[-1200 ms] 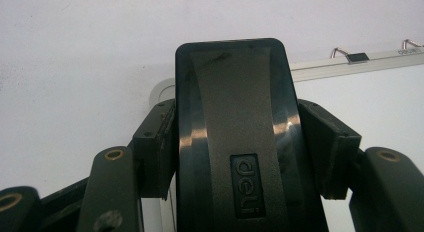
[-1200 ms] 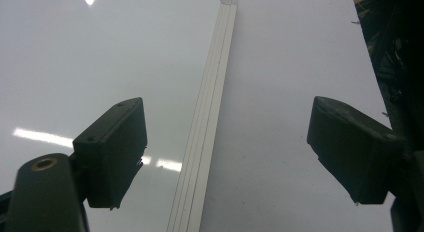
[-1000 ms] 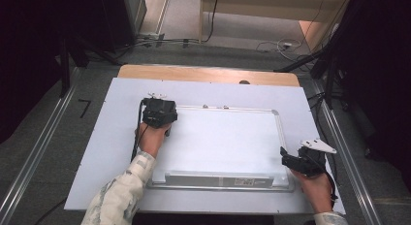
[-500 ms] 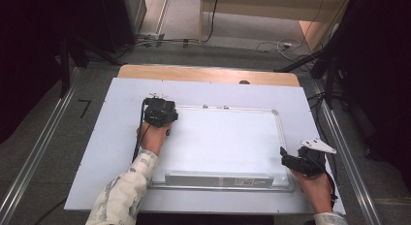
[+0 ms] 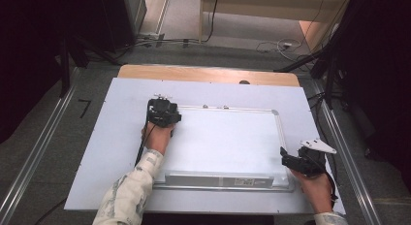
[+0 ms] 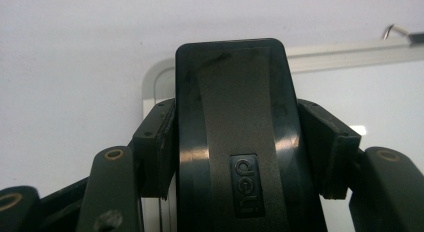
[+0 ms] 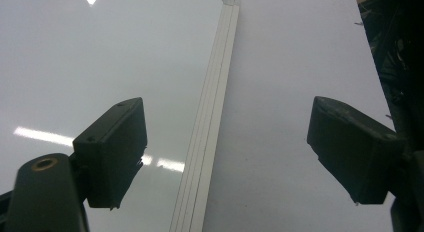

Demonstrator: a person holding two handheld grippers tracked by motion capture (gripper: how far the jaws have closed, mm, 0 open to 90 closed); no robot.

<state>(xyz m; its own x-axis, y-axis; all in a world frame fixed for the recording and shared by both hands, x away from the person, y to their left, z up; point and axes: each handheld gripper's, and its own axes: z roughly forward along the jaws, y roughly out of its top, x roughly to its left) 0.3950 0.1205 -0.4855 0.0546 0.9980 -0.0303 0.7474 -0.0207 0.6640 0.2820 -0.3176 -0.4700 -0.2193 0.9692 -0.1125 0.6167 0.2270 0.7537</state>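
at the board's [image 5: 228, 142] far left corner: left gripper [image 6: 245, 142] clamped on the eraser [image 6: 235, 132], pressed to the white surface; barely shifted in a second | near right edge: right gripper [image 7: 225, 152] jaws wide, empty, astride the frame; unmoved | wiping looks paused or just starting

One whiteboard [image 5: 228, 142] lies flat on one worktop [image 5: 121, 104]. One black eraser [image 6: 235, 137], branded on its back, sits at the board's far left corner. Two grippers are present: the left gripper [image 5: 164, 112] and the right gripper [image 5: 295, 162], each with two fingers [image 7: 112, 152]. Two hooks [image 5: 214, 107] sit on the board's far frame edge.
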